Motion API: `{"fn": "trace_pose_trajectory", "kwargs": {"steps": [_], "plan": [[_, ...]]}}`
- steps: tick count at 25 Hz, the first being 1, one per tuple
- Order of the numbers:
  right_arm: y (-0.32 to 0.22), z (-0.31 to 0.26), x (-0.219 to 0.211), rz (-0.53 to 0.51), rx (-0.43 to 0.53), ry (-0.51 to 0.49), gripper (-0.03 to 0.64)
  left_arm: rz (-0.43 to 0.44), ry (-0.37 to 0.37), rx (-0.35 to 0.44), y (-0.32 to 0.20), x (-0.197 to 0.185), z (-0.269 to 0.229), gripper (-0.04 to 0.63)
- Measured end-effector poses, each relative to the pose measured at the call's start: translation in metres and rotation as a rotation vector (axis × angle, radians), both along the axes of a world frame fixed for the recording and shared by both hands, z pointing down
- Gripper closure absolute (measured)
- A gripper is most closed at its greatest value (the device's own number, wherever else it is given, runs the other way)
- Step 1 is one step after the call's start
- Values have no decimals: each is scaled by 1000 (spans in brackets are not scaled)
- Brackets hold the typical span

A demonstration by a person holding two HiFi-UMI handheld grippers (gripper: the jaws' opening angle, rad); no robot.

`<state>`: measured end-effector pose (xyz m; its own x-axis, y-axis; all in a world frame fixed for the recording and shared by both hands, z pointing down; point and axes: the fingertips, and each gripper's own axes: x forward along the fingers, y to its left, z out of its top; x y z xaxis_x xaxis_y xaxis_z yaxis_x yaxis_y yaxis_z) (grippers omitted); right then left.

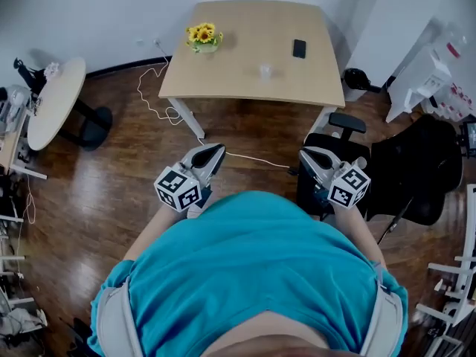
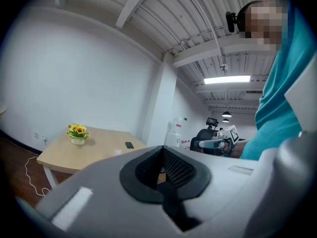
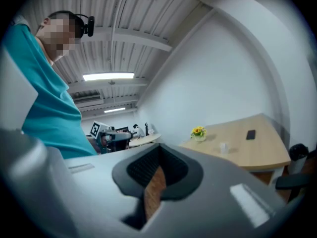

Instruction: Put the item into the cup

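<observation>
While the person in the teal shirt (image 1: 253, 274) stood on the wooden floor (image 1: 97, 192), well back from the bench (image 1: 245, 43), both grippers were held level and close in front of the body. The left gripper (image 1: 217, 150) had its fingers closed together with nothing between them. The right gripper (image 1: 306, 153) likewise had its fingers shut on nothing, and only a thin strip of floor showed through the slit between them. Neither gripper was near anything on the bench. The cup (image 1: 265, 71), small and pale, stood upright on the bench top toward its near edge. It sat between a pot of yellow flowers (image 1: 203, 37) at the far left and a black phone (image 1: 299, 48) to the right, apart from both. Whether anything lay inside it I couldn't tell from there. A black office chair (image 1: 416, 169) stood just to the person's right, and a white cable (image 1: 152, 95) trailed over the floor past the bench's left leg.
</observation>
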<state>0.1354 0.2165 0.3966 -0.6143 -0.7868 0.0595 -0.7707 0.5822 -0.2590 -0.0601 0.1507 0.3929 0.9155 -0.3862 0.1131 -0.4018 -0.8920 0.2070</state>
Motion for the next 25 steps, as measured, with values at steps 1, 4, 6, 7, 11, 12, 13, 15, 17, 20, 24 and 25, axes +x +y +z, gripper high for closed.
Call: {"fn": "trace_pose_trajectory", "kwargs": {"steps": [1,4,6,7,11,12,13,15,17,20,24,25], "plan": [[-1,0,-6,7,3,3,617,3,2,8,0,-5,-2,592],[-3,2,-29,18,5,20,617,4,-8,34,-1,-26,-4,592],[-4,0,-40,19,3,37,617,-4,0,29,-4,-38,-4,592],[-5,-1,-42,21,5,46,617,-8,8,22,-6,-42,-4,592],[-7,-8,-40,35,12,69,617,-1,22,12,-9,-43,-4,592],[-7,-9,-39,38,11,74,617,2,24,13,-8,-43,-5,592],[-7,-10,-38,40,11,78,617,4,25,15,-8,-43,-5,592],[-7,-11,-38,42,13,84,617,5,27,17,-8,-43,-6,592],[-6,-10,-39,39,15,87,617,3,28,18,-8,-44,-5,592],[-6,-10,-42,29,16,99,617,1,29,11,-7,-46,-3,592],[-6,-10,-39,25,20,105,617,2,26,12,-5,-42,-3,592],[-7,-10,-38,25,22,107,617,3,26,15,-5,-41,-3,592]]}}
